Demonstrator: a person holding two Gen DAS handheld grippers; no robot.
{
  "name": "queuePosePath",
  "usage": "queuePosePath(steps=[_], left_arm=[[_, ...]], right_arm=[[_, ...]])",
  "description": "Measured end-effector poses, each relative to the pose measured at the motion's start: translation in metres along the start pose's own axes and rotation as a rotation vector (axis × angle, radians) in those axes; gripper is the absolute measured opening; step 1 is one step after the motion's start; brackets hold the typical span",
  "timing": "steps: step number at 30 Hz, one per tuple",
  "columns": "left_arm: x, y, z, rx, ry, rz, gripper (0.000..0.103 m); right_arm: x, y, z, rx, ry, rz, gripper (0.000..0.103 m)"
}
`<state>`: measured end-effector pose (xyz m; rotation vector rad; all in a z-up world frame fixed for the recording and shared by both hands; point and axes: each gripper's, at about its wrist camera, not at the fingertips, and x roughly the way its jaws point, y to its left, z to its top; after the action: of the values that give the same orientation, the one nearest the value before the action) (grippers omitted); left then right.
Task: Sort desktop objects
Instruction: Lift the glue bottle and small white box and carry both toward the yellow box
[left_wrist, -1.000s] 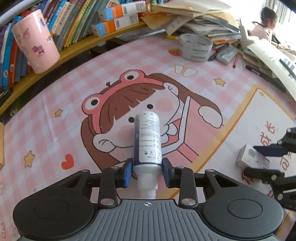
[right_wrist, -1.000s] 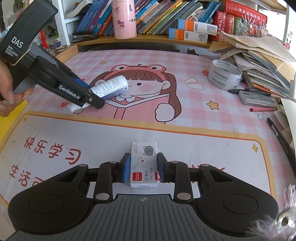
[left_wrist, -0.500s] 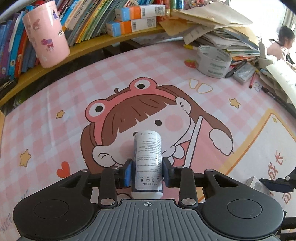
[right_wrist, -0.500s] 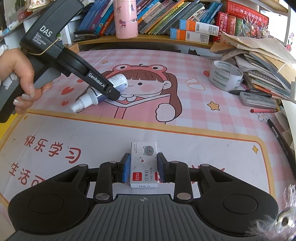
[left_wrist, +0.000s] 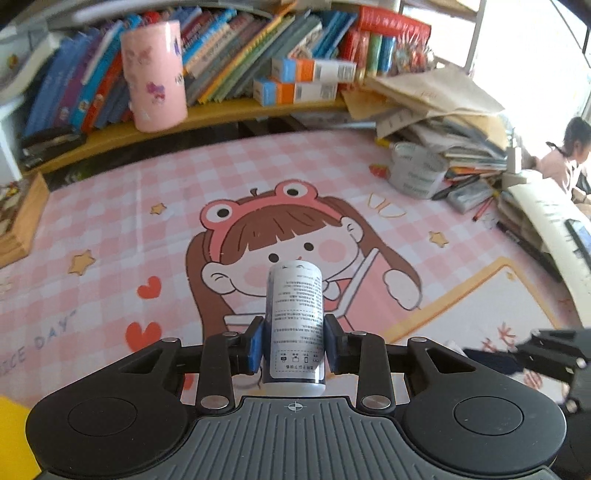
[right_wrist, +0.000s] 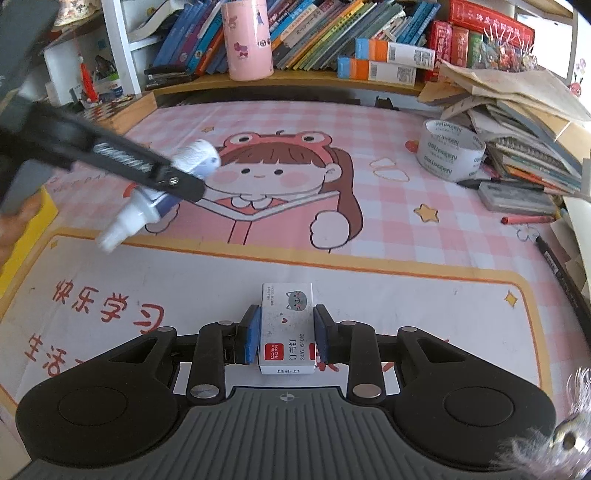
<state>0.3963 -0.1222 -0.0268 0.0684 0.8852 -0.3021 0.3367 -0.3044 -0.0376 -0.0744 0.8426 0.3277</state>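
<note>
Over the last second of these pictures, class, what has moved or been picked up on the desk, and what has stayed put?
The left gripper, shut on the spray bottle, has lifted it off the pink desk mat and tilted it, nozzle now pointing down towards the holder. The bottle also sits deeper between the fingers. The right gripper stayed still, shut on the staple box resting on the mat. The tape roll and pink cup have not moved.

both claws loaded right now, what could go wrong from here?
1. The left claw grips the spray bottle on its round, smooth body, tilted in the air with the nozzle end lower; it could slip or swing in the pads.
2. The right claw pinches only the near end of the small staple box; thin card may crush or pivot when lifted.
3. The claws work close together above the desk mat; a hasty move could knock them together.
</note>
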Motion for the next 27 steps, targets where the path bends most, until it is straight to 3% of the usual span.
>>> queuePosePath(steps=[3, 15, 27], left_arm=[[-0.024, -0.004, -0.009, 0.01, -0.04, 0.019, 0.031], [-0.116, 0.01, -0.054, -0.168, -0.182, -0.027, 0.031], [-0.172, 0.028, -0.111, -0.172, -0.204, -0.071, 0.031]], right_arm=[[-0.008, 0.004, 0.004, -0.003, -0.01, 0.007, 0.028], [-0.049, 0.035, -0.001, 0.016, -0.059, 0.007, 0.027], [-0.085, 0.085, -0.019, 0.022, -0.099, -0.054, 0.027]])
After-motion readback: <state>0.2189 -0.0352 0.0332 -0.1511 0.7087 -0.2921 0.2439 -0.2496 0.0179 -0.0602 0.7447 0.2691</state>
